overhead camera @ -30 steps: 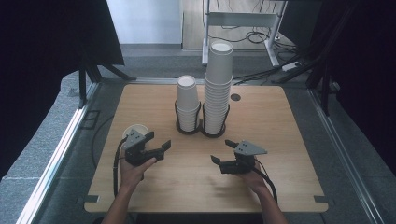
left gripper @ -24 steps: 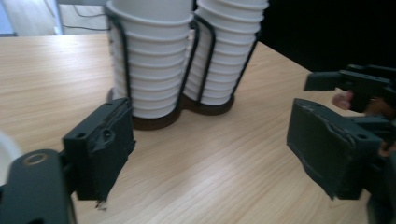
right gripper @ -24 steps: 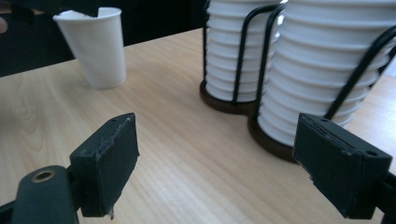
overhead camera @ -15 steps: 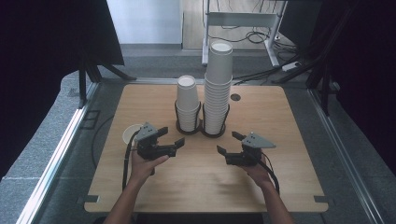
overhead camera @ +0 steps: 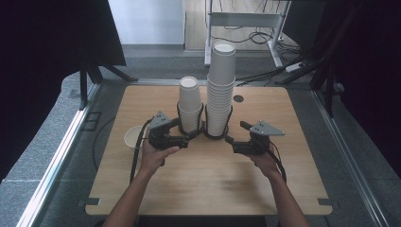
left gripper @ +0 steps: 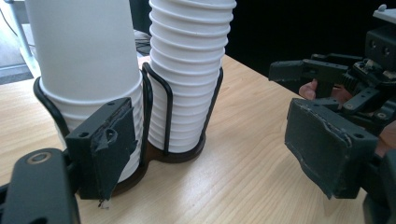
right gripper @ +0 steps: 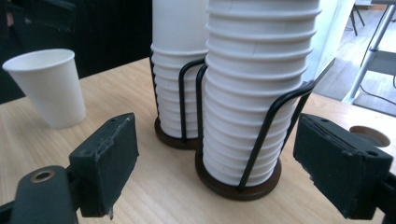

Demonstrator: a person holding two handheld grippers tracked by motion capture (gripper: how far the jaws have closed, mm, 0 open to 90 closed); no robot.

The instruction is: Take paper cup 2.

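Both grippers have moved forward to the cup stacks. The left gripper [overhead camera: 182, 140], jaws apart and just closing slightly on nothing, faces the shorter stack [overhead camera: 190, 105]; the right gripper [overhead camera: 235, 135], jaws apart, faces the taller stack [overhead camera: 220, 90].

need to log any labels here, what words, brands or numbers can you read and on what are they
None: there is no readable text.
The tall cup stack, the short cup stack and the single cup are plain white.
The left gripper, the right gripper and the table show no lettering.
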